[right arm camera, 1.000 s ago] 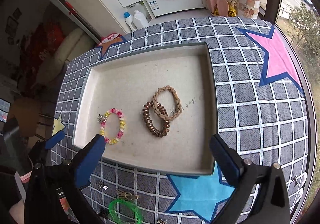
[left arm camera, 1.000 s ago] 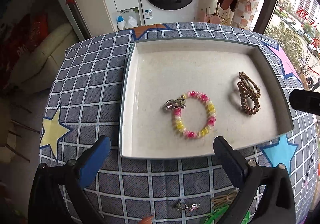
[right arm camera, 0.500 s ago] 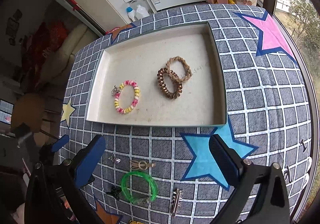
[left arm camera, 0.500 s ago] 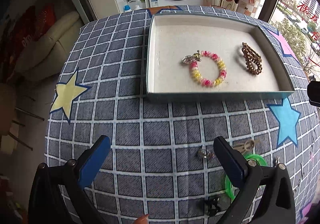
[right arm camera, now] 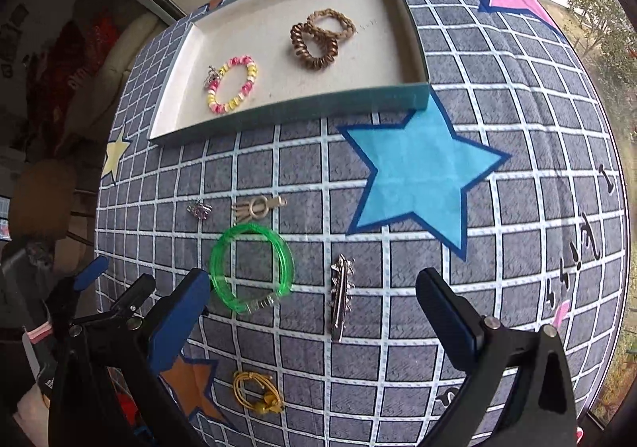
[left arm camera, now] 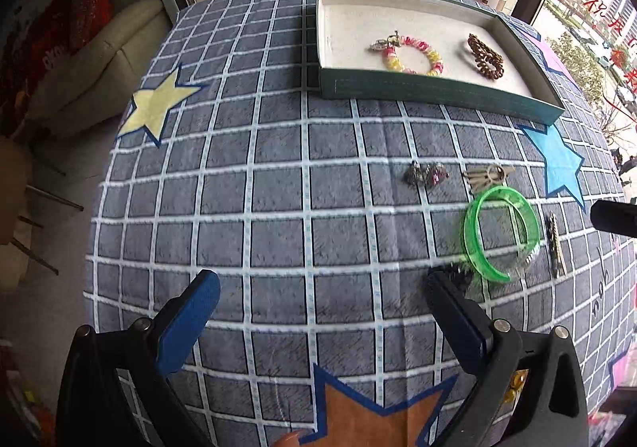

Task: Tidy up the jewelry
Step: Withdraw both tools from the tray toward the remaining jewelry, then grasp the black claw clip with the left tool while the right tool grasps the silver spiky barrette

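A shallow tray (left arm camera: 438, 91) (right arm camera: 294, 108) at the table's far side holds a pink-and-yellow bead bracelet (left arm camera: 412, 53) (right arm camera: 233, 84) and brown hair ties (left arm camera: 485, 56) (right arm camera: 320, 38). On the cloth in front of it lie a green bangle (left arm camera: 499, 234) (right arm camera: 251, 267), a silver hair clip (left arm camera: 555, 248) (right arm camera: 340, 295), a gold charm (left arm camera: 487, 176) (right arm camera: 258, 206), a small silver charm (left arm camera: 426, 173) (right arm camera: 200, 210) and a yellow cord (right arm camera: 256, 391). My left gripper (left arm camera: 322, 319) is open and empty above bare cloth. My right gripper (right arm camera: 314, 311) is open and empty, its jaws on either side of the bangle and clip.
A small dark item (left arm camera: 456, 275) lies by my left gripper's right finger. The patchwork cloth has blue (right arm camera: 422, 172), yellow (left arm camera: 157, 108) and orange (left arm camera: 370, 419) stars. A sofa (left arm camera: 99, 60) and a washing machine stand beyond the table edge.
Both grippers have pulled back from the tray toward the near side of the table. The loose jewelry on the cloth has come into view. Both stay open.
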Motion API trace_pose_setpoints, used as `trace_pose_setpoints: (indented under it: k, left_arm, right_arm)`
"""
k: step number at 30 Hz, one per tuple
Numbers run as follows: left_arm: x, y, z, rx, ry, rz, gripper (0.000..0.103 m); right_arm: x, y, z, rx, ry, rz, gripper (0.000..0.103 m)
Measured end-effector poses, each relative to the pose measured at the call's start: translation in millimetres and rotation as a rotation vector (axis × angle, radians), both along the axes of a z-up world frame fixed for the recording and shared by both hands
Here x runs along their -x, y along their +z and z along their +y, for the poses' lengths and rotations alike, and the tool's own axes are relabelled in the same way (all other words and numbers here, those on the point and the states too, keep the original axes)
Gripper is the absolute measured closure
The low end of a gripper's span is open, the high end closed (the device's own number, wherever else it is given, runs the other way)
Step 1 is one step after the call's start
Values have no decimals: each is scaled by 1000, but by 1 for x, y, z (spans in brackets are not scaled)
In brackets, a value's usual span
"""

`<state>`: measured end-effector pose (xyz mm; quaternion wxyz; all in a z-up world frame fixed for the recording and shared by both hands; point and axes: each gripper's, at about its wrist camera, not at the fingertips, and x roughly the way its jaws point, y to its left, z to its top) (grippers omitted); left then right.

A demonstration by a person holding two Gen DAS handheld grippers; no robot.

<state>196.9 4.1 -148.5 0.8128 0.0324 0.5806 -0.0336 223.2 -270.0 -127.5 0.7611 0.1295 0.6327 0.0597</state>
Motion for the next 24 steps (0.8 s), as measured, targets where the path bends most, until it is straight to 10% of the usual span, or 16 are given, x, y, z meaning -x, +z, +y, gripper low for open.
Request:
trace_pose_setpoints:
  k: [24]
  left_arm:
    - [27, -35, -27, 90, -92, 115, 0]
  right_arm:
    - [29, -36, 1, 193, -2, 85, 0]
